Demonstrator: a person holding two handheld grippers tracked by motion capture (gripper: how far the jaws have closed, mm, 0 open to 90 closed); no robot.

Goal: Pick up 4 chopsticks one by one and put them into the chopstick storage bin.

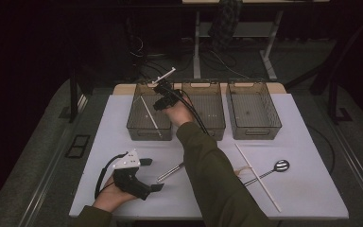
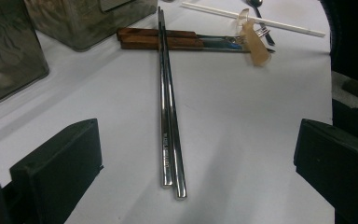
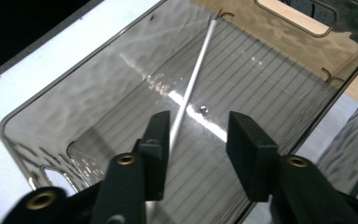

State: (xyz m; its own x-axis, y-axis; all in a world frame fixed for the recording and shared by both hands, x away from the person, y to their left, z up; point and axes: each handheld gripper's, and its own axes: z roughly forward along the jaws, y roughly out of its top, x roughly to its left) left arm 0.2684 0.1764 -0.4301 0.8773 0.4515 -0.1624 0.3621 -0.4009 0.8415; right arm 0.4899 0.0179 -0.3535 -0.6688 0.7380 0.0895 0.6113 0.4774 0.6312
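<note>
Hovering over the far-left bin (image 1: 149, 113) in the high view, the right gripper (image 1: 163, 97) is pointing down into it, where a white stick (image 1: 149, 113) is lying slanted on the floor of the bin; the left gripper (image 1: 152, 174) is resting on the near left of the white table (image 1: 123, 137), jaws spread, with the metal chopsticks (image 1: 170, 172) just to its right. Looking along the left gripper's own jaws, its view is showing them standing wide apart with nothing between the pads, the chopsticks (image 2: 169, 116) lying side by side on the table ahead and running away toward wooden-handled cutlery (image 2: 161, 38). Peering into the bin (image 3: 74, 79) in the right gripper view, that gripper (image 3: 198, 154) is holding its jaws parted above the white stick (image 3: 191, 84), which is lying loose on the ribbed floor, clear of both pads.
</note>
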